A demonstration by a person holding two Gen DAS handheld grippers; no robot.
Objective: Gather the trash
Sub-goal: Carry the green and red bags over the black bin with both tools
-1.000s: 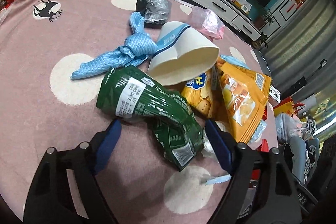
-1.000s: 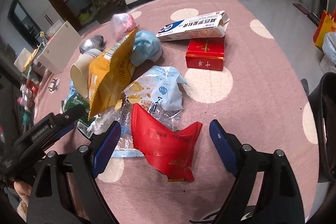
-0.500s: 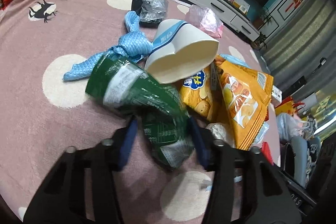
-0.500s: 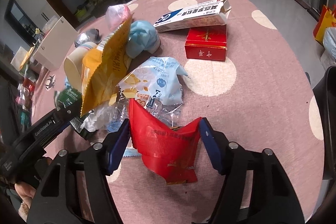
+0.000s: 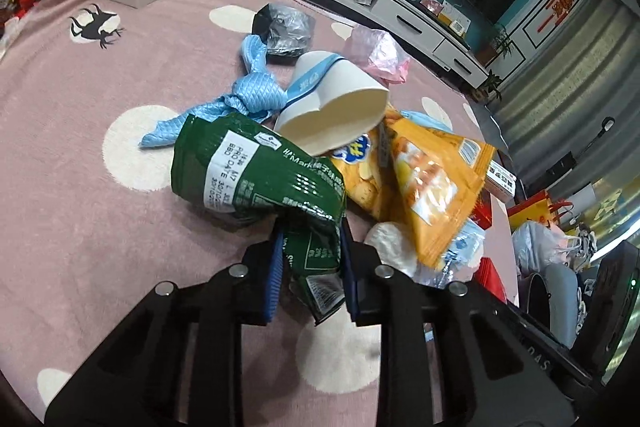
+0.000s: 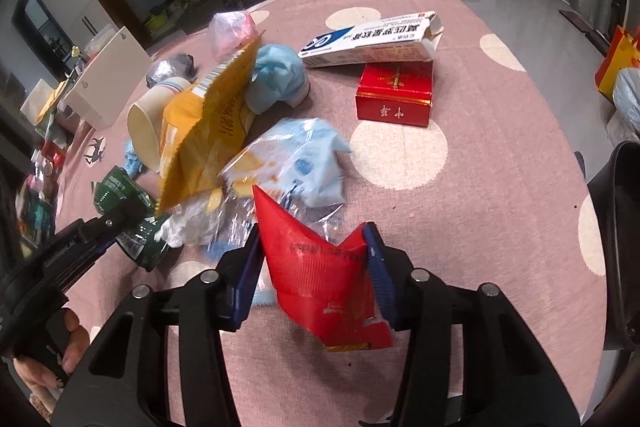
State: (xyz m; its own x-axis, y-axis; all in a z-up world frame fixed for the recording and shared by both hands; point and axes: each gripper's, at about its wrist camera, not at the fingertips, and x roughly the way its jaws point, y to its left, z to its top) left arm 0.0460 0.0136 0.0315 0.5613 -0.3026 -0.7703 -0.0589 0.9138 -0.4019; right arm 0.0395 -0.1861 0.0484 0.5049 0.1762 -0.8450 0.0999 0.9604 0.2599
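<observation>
My left gripper (image 5: 310, 263) has just closed and pinches the green bag (image 5: 256, 179) at the near edge of the trash heap on the pink rug (image 5: 80, 187). My right gripper (image 6: 312, 267) has just been closing; its pads press the red wrapper (image 6: 320, 279) beside the yellow bag (image 6: 208, 143).

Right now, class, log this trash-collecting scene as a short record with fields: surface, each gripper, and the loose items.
surface: pink rug with pale dots
left gripper: jaws have just been closing, pinching the green wrapper
right gripper: jaws have just been closing, against the red wrapper
loose items: paper cup, orange chip bag, blue cloth, red box
</observation>
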